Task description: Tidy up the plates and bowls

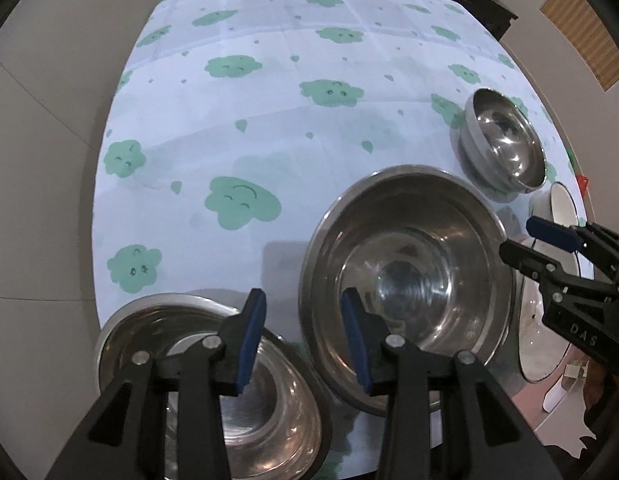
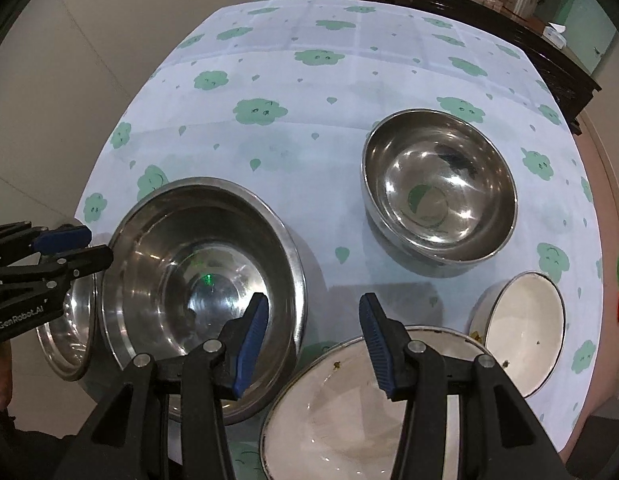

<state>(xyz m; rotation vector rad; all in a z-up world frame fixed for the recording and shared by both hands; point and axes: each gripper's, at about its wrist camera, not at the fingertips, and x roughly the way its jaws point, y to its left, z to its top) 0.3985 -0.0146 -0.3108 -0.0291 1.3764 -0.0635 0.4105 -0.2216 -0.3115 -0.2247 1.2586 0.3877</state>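
Right now I hold both grippers, left gripper (image 1: 303,336) and right gripper (image 2: 313,340), fingers spread wide and empty, above the big steel bowl (image 1: 405,280).

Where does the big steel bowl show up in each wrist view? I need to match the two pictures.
Left wrist: the big steel bowl sits lower right of centre, just beyond the left gripper.
Right wrist: the same bowl sits lower left, left of the right gripper.
Shared landmark: the smaller steel bowl farther back.
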